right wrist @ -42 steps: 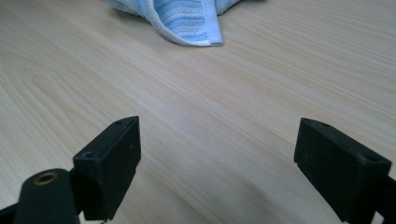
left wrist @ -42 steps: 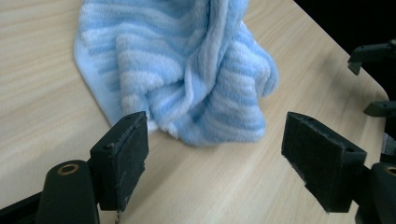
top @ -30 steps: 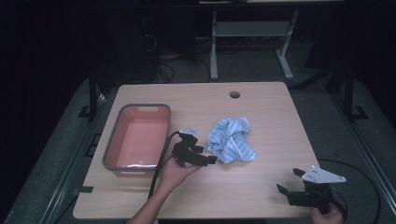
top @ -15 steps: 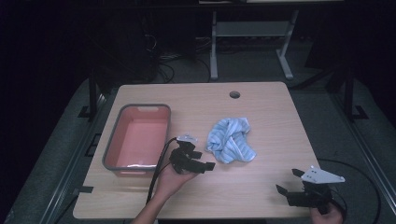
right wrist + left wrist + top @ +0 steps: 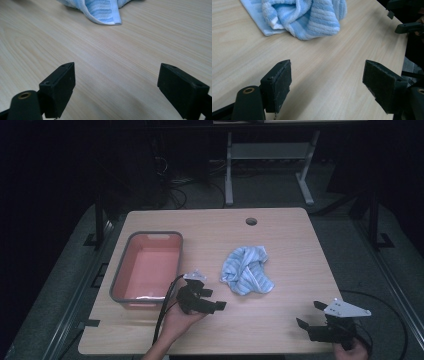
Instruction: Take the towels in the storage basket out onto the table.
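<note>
A crumpled blue-and-white striped towel [image 5: 247, 270] lies near the middle of the wooden table [image 5: 280, 235]. My left gripper [image 5: 212, 301] hovers just left of and nearer than the towel, open, nothing between its jaws. In the left gripper view the towel [image 5: 304, 15] lies ahead, a short way beyond the open gripper [image 5: 327, 80]. My right gripper [image 5: 311, 316] sits at the table's front right corner, open and empty. In the right gripper view the towel's edge [image 5: 102, 10] lies far ahead of the open gripper [image 5: 116, 90].
A grey-rimmed pink tub [image 5: 175, 240] stands at the left of the table with something pale at its near end. A cable hole [image 5: 251, 221] is at the back. Beyond the table stands a grey frame [image 5: 265, 155] on a dark floor.
My left gripper has drawn back toward the table's front edge, away from the towel. The right gripper has hardly moved.
</note>
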Action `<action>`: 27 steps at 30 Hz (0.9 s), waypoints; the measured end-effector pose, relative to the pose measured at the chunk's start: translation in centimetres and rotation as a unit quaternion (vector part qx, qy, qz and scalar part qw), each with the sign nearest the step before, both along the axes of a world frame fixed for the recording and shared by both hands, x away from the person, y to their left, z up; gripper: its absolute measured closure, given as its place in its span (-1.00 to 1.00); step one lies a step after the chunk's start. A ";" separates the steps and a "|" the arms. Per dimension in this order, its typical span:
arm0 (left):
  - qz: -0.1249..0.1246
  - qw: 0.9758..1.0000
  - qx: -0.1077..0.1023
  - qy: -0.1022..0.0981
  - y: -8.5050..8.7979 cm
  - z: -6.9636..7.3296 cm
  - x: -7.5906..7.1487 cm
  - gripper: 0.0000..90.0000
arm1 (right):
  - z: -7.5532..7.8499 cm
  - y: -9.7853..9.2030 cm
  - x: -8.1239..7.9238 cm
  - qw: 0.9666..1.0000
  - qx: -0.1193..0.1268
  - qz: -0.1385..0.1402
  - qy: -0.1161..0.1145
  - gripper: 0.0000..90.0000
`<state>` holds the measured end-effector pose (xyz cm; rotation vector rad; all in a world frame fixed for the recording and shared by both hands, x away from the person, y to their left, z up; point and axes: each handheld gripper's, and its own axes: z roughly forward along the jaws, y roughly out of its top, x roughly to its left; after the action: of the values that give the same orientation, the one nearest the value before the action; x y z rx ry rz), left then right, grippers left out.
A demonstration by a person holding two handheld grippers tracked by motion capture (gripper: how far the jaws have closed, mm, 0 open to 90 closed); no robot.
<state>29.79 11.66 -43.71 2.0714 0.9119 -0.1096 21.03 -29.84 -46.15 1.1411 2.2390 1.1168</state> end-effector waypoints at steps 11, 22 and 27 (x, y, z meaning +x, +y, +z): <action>0.006 1.000 -0.004 0.001 0.9 -0.7 -1.3 -0.50 | 0.0 0.1 -0.1 1.000 0.002 0.000 -0.001 -0.69; 0.011 1.000 -0.015 -0.006 2.2 -1.1 -3.0 -0.52 | 0.0 0.4 -0.6 1.000 0.001 -0.001 -0.002 -0.69; -0.003 1.000 -0.004 -0.013 1.8 -0.9 -3.7 -0.52 | 0.2 1.2 -0.8 1.000 -0.003 0.018 -0.013 -0.69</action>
<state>26.11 13.47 -44.66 2.0630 0.8886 -0.0882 20.20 -28.66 -45.96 1.0816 2.2513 1.1316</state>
